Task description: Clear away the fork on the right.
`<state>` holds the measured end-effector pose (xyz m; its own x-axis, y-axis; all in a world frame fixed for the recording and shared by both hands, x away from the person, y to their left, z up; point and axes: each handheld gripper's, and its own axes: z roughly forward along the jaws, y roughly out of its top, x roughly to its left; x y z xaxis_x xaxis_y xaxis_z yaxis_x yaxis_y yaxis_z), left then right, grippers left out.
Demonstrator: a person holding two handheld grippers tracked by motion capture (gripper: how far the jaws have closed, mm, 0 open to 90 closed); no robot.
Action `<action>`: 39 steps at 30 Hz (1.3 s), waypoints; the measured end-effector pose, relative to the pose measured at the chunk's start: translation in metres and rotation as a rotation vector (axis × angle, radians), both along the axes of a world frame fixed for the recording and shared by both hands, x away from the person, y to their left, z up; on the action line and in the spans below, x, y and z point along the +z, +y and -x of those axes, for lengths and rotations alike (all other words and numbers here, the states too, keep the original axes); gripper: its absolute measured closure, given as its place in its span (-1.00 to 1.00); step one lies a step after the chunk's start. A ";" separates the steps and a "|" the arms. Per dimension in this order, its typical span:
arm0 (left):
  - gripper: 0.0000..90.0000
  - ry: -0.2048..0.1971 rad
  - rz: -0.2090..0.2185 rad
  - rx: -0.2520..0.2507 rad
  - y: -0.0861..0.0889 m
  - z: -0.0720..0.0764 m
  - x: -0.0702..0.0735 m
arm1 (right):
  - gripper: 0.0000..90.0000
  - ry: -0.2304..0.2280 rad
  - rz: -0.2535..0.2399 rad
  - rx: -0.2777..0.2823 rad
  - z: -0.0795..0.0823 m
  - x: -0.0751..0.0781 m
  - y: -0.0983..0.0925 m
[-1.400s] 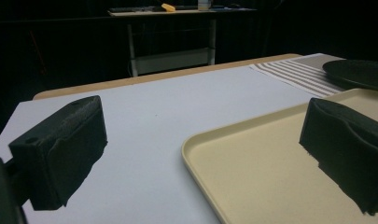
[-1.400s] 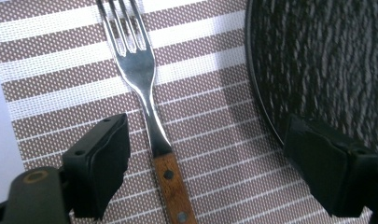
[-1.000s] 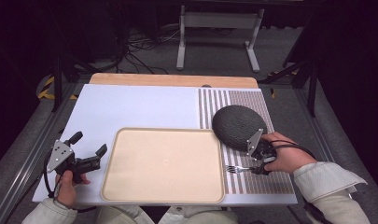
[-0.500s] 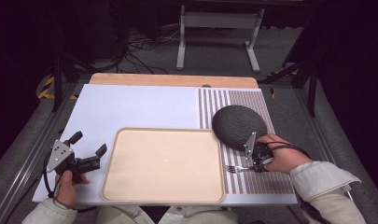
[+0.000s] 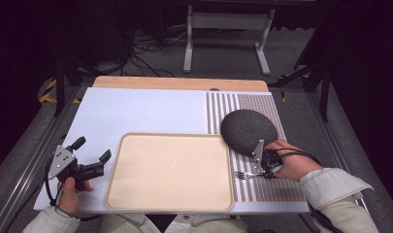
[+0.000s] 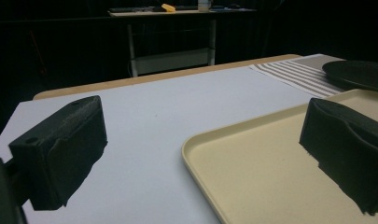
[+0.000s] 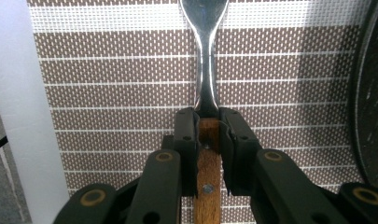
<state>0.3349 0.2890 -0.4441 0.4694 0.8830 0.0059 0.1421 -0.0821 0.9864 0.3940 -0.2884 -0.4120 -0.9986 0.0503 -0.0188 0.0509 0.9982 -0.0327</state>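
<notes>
1. Now your right gripper (image 5: 260, 170) is clamped on the fork (image 5: 246, 174); its jaws have just been closing, and in the right gripper view they pinch the wooden handle (image 7: 208, 158) from both sides.
2. That fork lies flat on the striped mat (image 5: 276, 187), near the table's front right corner, tines toward the tray (image 5: 170, 171).
3. Just behind your right hand (image 5: 290, 164) sits the dark plate (image 5: 247, 130), on the same mat.
4. Your left gripper (image 5: 85, 156) stands released with nothing between its jaws, near the front left edge, beside the tray.
</notes>
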 end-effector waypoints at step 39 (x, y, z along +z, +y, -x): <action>-0.97 0.002 0.002 0.002 0.000 0.000 0.000 | 0.73 -0.145 -0.147 -0.058 -0.005 0.078 0.030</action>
<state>0.3353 0.2892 -0.4442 0.4680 0.8837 0.0028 0.1445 -0.0797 0.9863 0.3987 -0.2581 -0.3343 -0.9812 0.1205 -0.1505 0.1020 0.9869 0.1248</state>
